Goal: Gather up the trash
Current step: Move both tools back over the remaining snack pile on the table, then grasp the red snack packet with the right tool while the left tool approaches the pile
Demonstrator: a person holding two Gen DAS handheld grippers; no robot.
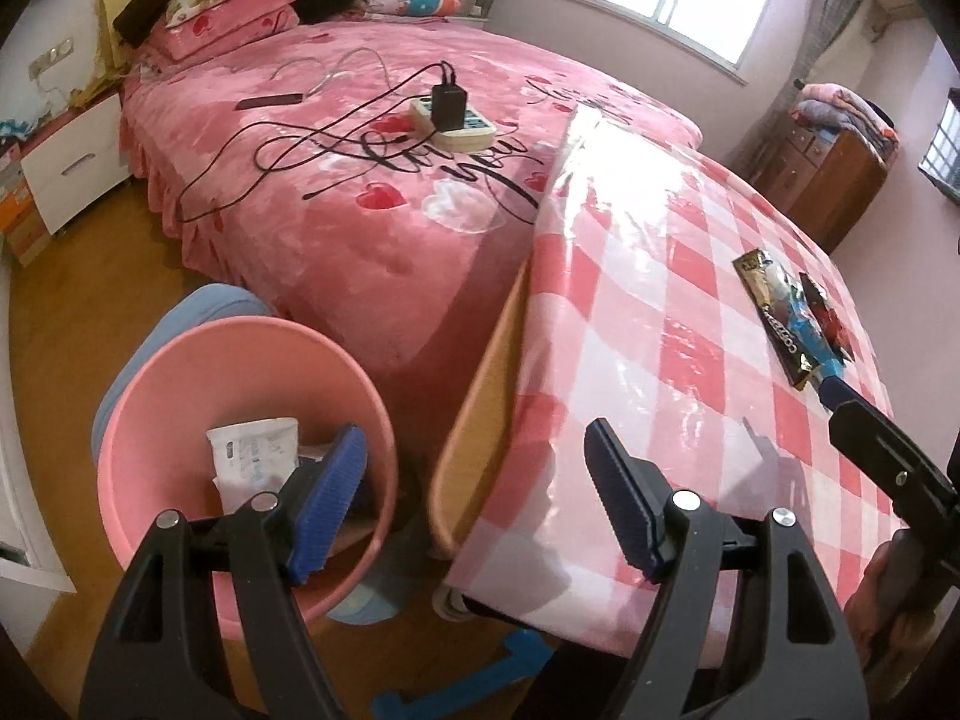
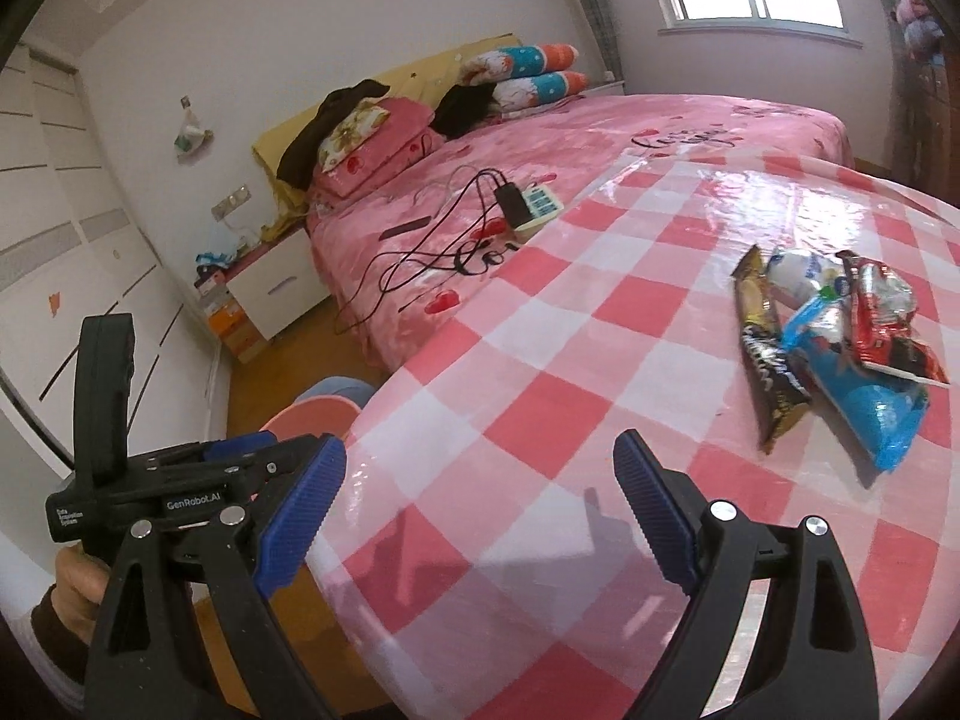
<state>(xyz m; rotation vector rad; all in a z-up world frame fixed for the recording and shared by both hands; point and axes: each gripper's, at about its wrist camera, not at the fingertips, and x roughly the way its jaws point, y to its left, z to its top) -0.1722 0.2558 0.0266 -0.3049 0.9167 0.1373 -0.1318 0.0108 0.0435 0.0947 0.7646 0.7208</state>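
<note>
Several wrappers (image 2: 840,348) lie on the worktop (image 2: 540,420), ahead-right of our right tongs (image 2: 480,480), the nearer pair; long axes point away. Both tongs released, left tongs (image 1: 474,480) by the bin (image 1: 180,372).

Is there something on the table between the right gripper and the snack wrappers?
Nothing visible. Only bare checkered tablecloth lies between the open right gripper and the snack wrappers, which lie ahead and to its right.

On the checked table (image 2: 540,360) lie four wrappers (image 2: 840,330): one brown, one white, one blue, one red. One pink bin (image 1: 180,372) holds one white packet (image 1: 252,450). Two grippers are there, the left gripper (image 1: 477,504) and the right gripper (image 2: 480,510).
</note>
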